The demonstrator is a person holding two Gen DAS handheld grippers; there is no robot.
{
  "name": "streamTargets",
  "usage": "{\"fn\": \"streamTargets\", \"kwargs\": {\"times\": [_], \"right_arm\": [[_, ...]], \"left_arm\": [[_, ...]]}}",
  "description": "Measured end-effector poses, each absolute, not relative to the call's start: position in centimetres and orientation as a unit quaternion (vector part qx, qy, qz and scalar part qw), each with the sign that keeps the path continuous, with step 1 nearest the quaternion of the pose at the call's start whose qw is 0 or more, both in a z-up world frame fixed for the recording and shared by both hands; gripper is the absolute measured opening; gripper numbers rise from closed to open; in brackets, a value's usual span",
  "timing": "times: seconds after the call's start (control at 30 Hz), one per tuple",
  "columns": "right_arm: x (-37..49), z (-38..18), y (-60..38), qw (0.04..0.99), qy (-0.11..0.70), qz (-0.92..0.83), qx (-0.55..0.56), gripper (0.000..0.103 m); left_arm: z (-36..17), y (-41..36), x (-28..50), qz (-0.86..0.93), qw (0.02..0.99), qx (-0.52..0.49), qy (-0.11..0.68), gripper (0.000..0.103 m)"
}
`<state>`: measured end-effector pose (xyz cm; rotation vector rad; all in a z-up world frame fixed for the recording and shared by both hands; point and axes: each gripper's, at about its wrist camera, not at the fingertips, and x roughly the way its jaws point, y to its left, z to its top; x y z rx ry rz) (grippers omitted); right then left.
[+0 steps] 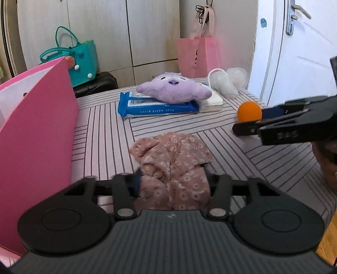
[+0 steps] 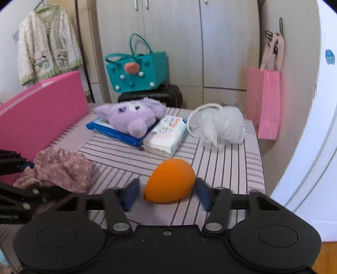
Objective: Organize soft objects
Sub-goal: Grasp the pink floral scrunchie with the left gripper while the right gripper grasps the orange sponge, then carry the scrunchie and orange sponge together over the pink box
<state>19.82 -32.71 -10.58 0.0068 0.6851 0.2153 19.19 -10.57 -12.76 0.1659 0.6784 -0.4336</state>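
A striped desk (image 2: 227,164) carries everything. On its left edge stands one large pink box (image 1: 38,134); only the right wrist view shows the cream cardigan (image 2: 47,45) hanging behind it. Two bags are in the room: one teal tote (image 2: 137,71) on a black case, and one pink paper bag (image 2: 264,103) hanging from a hook; only the left wrist view shows the door handle (image 1: 294,14) beyond it.

At the far end of the desk, one purple plush (image 1: 174,88) lies on top of one blue wipes pack (image 1: 155,107), with one white tissue pack (image 2: 166,134) just beside it and one white bath pouf (image 2: 221,124) to the right.

Nearer, one pink floral cloth (image 1: 172,160) lies crumpled on the desk, its near end bunched between the fingers of the left gripper (image 1: 171,185), which clench on it.

One orange sponge (image 2: 170,182) sits between the fingers of the right gripper (image 2: 168,192); a gap shows on the left pad's side, so they are released, not squeezing it.
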Motion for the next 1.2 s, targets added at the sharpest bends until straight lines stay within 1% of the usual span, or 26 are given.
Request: {"fn": "streamTargets", "kwargs": {"times": [0.03, 0.07, 0.13, 0.23, 0.5, 0.73, 0.9, 1.0, 1.07, 1.2], "right_arm": [[19.7, -10.6, -32.5, 0.938, 0.332, 0.101, -0.004, 0.051], [19.6, -10.5, -32.2, 0.938, 0.331, 0.098, -0.011, 0.049], [19.2, -10.3, -31.4, 0.939, 0.327, 0.096, -0.039, 0.048], [18.6, -10.0, -30.7, 0.939, 0.325, 0.102, -0.053, 0.048], [15.9, -9.2, -30.3, 0.94, 0.319, 0.118, -0.012, 0.049], [14.0, -8.7, -29.5, 0.931, 0.338, 0.137, -0.004, 0.049], [13.8, -8.1, -29.0, 0.912, 0.367, 0.176, 0.05, 0.049], [13.1, -7.5, -28.3, 0.912, 0.371, 0.168, 0.041, 0.049], [12.7, -7.2, -28.2, 0.907, 0.381, 0.173, 0.047, 0.049], [11.8, -7.2, -27.9, 0.894, 0.402, 0.19, 0.055, 0.049]], "left_arm": [[-12.8, -10.5, 19.2, -0.212, 0.918, 0.077, 0.326, 0.026], [-12.8, -10.4, 19.2, -0.217, 0.919, 0.07, 0.323, 0.024], [-12.8, -9.9, 19.1, -0.228, 0.919, 0.049, 0.318, 0.022], [-12.7, -9.4, 18.8, -0.232, 0.919, 0.03, 0.317, 0.021], [-11.8, -8.6, 17.5, -0.232, 0.921, 0.029, 0.311, 0.021], [-10.0, -8.0, 15.1, -0.24, 0.926, 0.045, 0.288, 0.021], [-9.0, -7.7, 13.9, -0.266, 0.92, 0.061, 0.282, 0.021], [-8.2, -7.3, 13.3, -0.276, 0.918, 0.07, 0.278, 0.021], [-7.8, -6.8, 13.1, -0.285, 0.912, 0.069, 0.287, 0.021], [-7.8, -5.4, 13.2, -0.318, 0.888, 0.048, 0.329, 0.021]]}}
